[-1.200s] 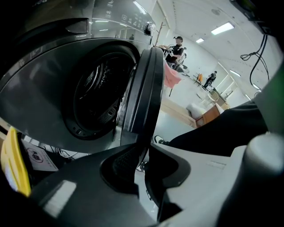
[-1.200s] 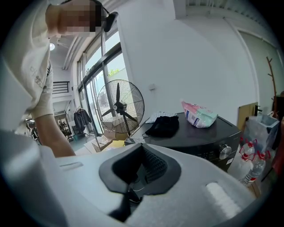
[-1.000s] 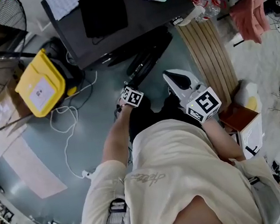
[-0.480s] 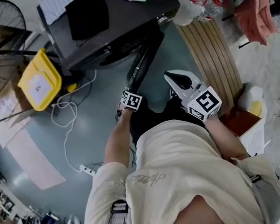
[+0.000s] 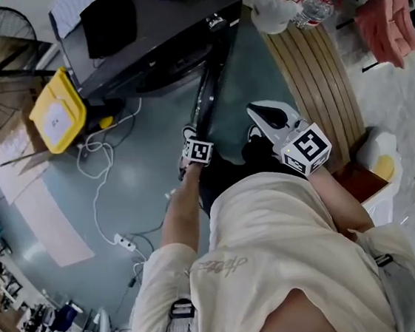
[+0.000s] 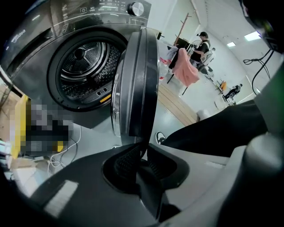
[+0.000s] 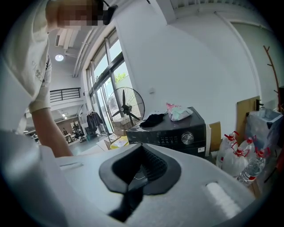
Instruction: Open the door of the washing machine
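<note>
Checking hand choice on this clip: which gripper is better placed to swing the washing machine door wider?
Left. The left gripper has just closed its fingers on the rim of the open washing machine door, so it can pull from there. The right gripper holds nothing and faces the control panel.

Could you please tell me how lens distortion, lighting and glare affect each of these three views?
Head view: fisheye bows the wooden slats; light is dim and even. Left gripper view: the door bulges, corners vignette black, a ceiling light glares. Right gripper view: the windows wash out, while the washing machine is sharp.
</note>
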The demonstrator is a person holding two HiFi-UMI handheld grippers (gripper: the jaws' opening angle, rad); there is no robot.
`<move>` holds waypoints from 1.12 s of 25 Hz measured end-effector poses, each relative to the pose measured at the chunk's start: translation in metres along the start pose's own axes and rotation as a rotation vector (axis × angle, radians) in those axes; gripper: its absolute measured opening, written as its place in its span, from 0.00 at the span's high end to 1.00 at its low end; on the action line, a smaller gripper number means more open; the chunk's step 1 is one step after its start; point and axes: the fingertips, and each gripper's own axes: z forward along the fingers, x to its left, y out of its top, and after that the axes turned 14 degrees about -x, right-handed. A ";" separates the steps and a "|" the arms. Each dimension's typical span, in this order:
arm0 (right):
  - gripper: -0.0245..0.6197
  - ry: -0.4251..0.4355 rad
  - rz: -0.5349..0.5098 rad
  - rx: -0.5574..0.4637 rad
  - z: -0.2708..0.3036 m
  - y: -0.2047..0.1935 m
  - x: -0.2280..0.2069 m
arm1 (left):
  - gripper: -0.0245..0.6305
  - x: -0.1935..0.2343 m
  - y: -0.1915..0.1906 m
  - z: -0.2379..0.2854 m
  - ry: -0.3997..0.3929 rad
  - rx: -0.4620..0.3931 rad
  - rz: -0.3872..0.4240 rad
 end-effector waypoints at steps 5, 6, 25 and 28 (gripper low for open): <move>0.96 0.062 0.007 0.000 -0.025 0.000 -0.008 | 0.87 -0.047 -0.006 0.006 -0.049 0.011 -0.090; 0.96 0.073 0.005 0.004 -0.029 0.000 -0.011 | 0.87 -0.058 -0.005 0.008 -0.070 0.005 -0.118; 0.96 -0.021 0.051 0.066 -0.090 -0.024 -0.016 | 0.86 -0.101 0.004 0.021 -0.068 -0.051 -0.177; 0.96 -0.057 0.030 0.055 -0.095 -0.017 -0.007 | 0.86 -0.075 0.006 0.021 0.023 -0.073 -0.092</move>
